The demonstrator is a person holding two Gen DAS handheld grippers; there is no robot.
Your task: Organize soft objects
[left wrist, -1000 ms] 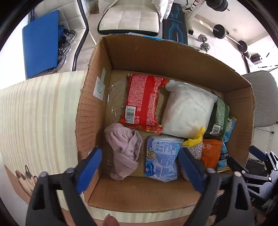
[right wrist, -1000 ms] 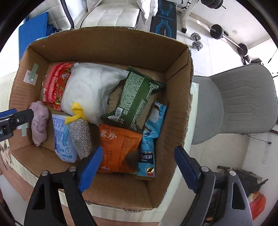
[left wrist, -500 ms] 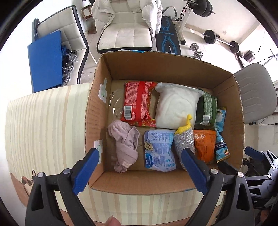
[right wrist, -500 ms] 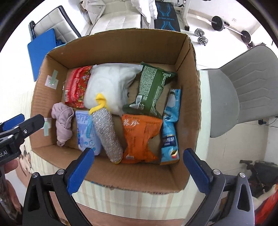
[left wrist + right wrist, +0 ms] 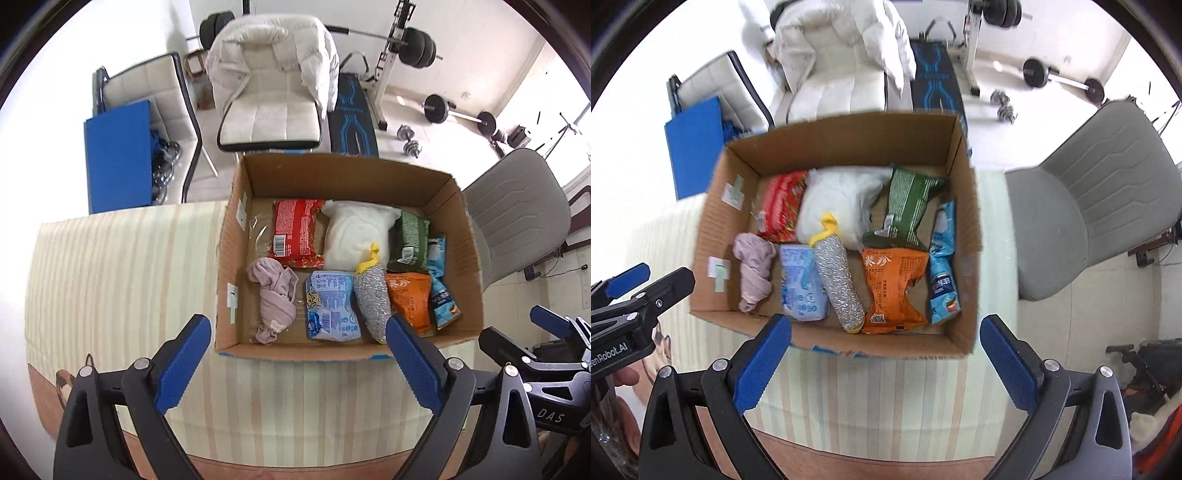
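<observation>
We see a corrugated cardboard box (image 5: pixel 236 258) standing on the striped cloth of the worktop (image 5: pixel 110 277). The soft objects lie inside it in two rows. The far row holds a glossy red packet (image 5: pixel 297 236), a puffy white bag (image 5: pixel 356 236) and a green foil packet (image 5: pixel 410 240). The near row holds a crumpled pink cloth (image 5: pixel 275 295), a light-blue plastic pack (image 5: pixel 330 306), a silvery mesh scrubber with a yellow tip (image 5: pixel 371 299), an orange crinkled packet (image 5: pixel 412 299) and a slim blue sachet (image 5: pixel 441 291) against the right wall.

The left gripper (image 5: pixel 299 363) is released, blue ribbed fingers (image 5: pixel 183 363) spread wide with nothing between them. The right gripper (image 5: pixel 886 365) is likewise released and empty; its jaws have just been opening.

Compared with one second ago, both grippers have drawn up and back: the box appears smaller and more of the worktop shows. The contents lie unchanged.
</observation>
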